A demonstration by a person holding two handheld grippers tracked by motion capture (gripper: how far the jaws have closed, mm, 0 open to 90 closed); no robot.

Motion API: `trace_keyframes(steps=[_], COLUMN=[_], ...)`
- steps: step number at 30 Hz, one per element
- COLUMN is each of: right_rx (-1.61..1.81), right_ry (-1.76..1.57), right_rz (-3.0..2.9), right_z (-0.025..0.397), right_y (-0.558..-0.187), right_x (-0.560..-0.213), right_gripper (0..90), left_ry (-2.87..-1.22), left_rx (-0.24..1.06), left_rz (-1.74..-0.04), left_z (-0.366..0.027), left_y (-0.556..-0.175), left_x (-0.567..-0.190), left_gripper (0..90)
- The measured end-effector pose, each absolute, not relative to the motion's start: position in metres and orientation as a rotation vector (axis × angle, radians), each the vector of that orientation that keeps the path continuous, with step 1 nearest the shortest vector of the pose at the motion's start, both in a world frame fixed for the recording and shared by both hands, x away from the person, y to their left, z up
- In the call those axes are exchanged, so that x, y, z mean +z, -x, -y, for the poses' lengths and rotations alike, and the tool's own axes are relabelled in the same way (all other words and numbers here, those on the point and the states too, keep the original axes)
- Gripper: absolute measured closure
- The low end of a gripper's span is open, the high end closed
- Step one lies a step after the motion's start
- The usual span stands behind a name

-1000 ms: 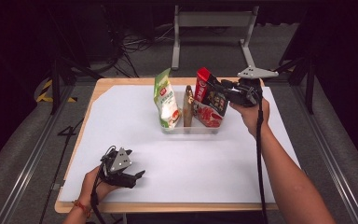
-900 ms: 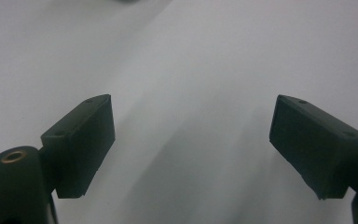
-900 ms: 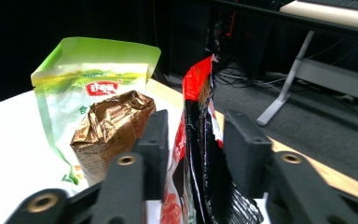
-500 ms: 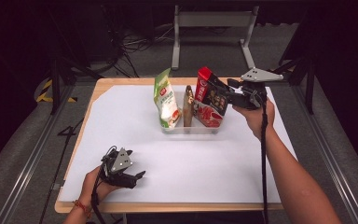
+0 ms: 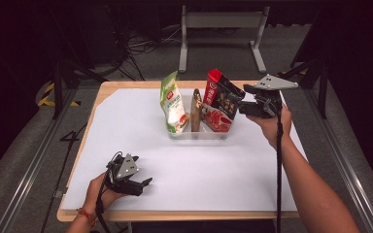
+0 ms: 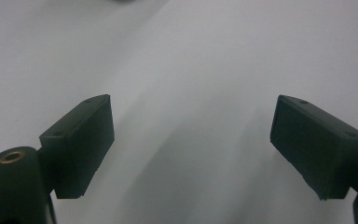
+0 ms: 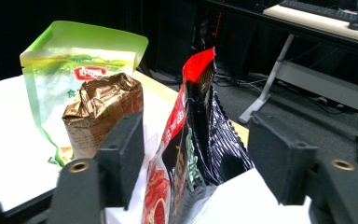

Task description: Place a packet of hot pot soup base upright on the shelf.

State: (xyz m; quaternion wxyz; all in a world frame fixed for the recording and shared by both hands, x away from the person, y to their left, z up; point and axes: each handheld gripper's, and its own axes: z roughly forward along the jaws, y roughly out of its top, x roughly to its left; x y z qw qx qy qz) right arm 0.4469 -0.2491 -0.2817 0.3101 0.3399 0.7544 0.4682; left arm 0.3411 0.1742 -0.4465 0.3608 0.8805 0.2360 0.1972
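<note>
A clear bin (image 5: 196, 133) stands at the table's far middle. It holds a green-and-white pouch (image 5: 172, 104), a slim brown pouch (image 5: 196, 110) and a red-and-black snack bag (image 5: 218, 97). My right gripper (image 5: 243, 108) hovers at the bag's right edge, open. In the right gripper view the red-and-black bag (image 7: 191, 135) stands between my open jaws (image 7: 198, 161) without being pinched, with the brown pouch (image 7: 105, 116) and green pouch (image 7: 74, 70) behind it. My left gripper (image 5: 144, 184) rests open near the front left of the table, over the bare white sheet (image 6: 191, 56).
A white sheet (image 5: 233, 170) covers the wooden table (image 5: 175, 216). A metal stand (image 5: 223, 22) and cables lie on the floor beyond the far edge. Rails run along both sides of the table.
My right gripper has drifted slightly right and toward the person, staying at the red-and-black bag. The left gripper has not moved.
</note>
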Motion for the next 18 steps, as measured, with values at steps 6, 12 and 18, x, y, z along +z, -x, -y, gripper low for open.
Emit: trace_keyframes(steps=[6, 12, 18], right_rx=[1.207, 1.186, 1.178], right_ry=[-0.888, -0.885, -0.874], right_rz=[-1.996, -2.006, -2.003], right_z=[0.25, 0.254, 0.26], right_y=[-0.442, -0.439, -0.435], right_x=[-0.288, -0.296, -0.3], right_gripper=[30.4, 27.4, 25.7], left_ry=[-2.256, -2.24, -2.216], left_rx=[0.513, 0.513, 0.52], left_rz=[-0.613, -0.622, -0.623], left_z=[-0.177, -0.179, -0.181], left_y=[-0.341, -0.342, -0.34], left_x=[-0.445, -0.443, -0.441], left_gripper=[14.3, 14.2, 14.0])
